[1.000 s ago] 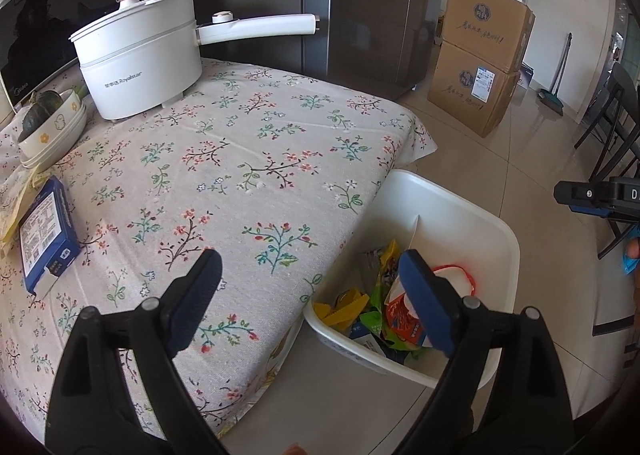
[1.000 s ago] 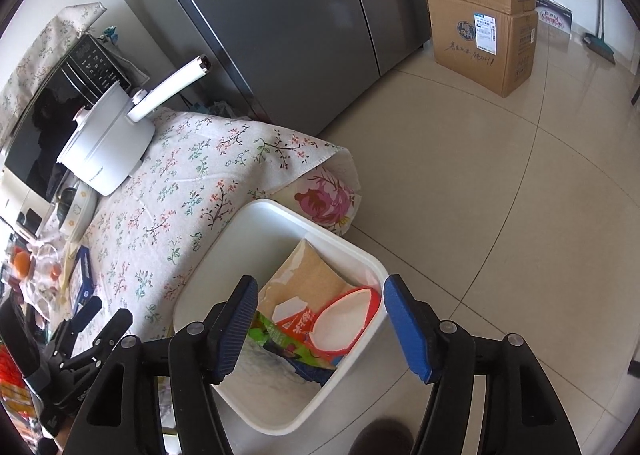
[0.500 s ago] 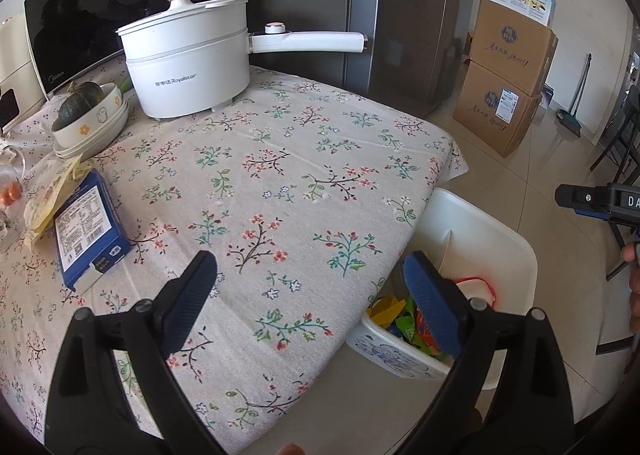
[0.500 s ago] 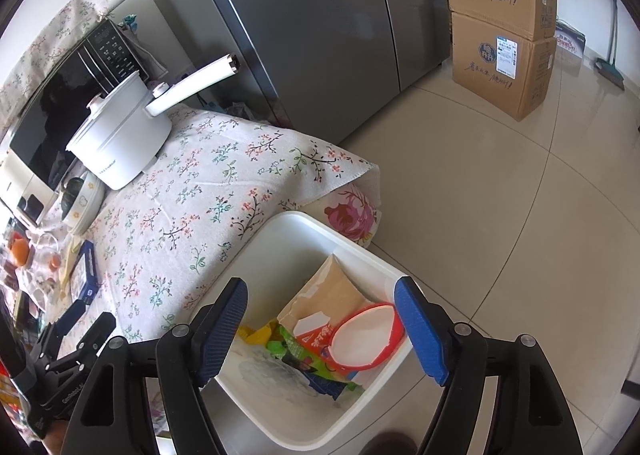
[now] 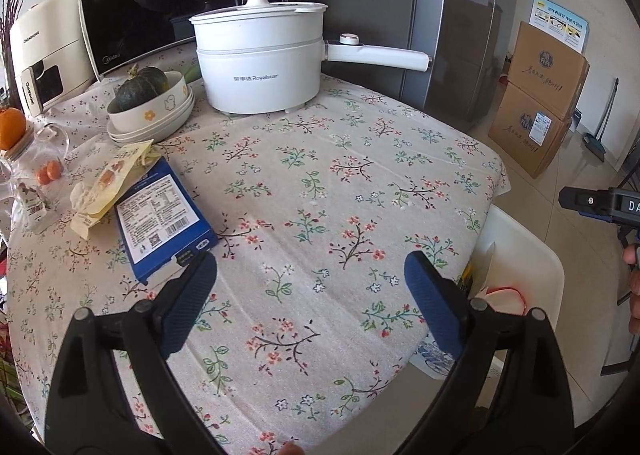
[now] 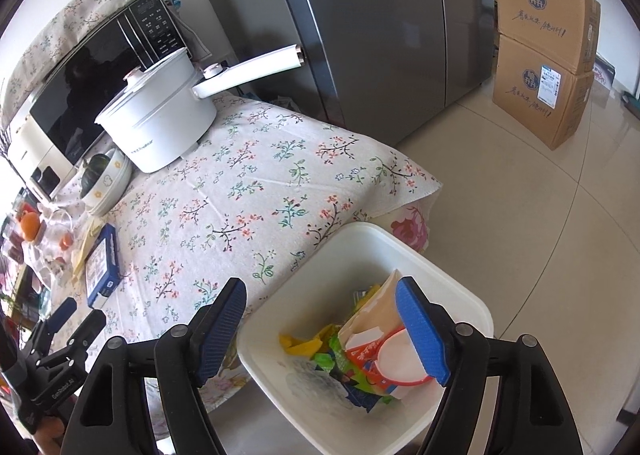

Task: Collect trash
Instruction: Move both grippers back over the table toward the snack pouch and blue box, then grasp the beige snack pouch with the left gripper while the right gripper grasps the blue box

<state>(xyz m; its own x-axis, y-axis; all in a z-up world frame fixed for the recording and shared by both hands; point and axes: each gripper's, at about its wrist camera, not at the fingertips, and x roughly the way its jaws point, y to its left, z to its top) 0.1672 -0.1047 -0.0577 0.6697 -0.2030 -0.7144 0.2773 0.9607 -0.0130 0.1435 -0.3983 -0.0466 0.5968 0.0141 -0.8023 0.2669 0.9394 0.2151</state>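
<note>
Left-wrist view is showing the left gripper (image 5: 310, 287) hanging over the near part of the counter (image 5: 320, 183), its fingers (image 5: 188, 299) standing wide apart with nothing between them. At about ten o'clock from it, a blue box (image 5: 162, 215) is lying flat on the floral cloth, just beyond the left finger, and touching its far corner is a crumpled yellow wrapper (image 5: 106, 185). Those two look like the trash left to collect. Farther off, a bowl with a squash (image 5: 150, 103) and a white electric pot (image 5: 260, 61) are standing at twelve o'clock.

From the right wrist, the right gripper (image 6: 320, 323) is hovering above the white bin (image 6: 372, 243) on the floor beside the counter; its fingers have just been opening and are holding nothing. Wrappers and a paper bag (image 6: 372, 339) are lying inside the bin.

Judging by this, a drop is finished and the hands are going for the next piece. That calls for carrying the left gripper toward ten o'clock, lowering it and closing the fingers across the box's near edge.
</note>
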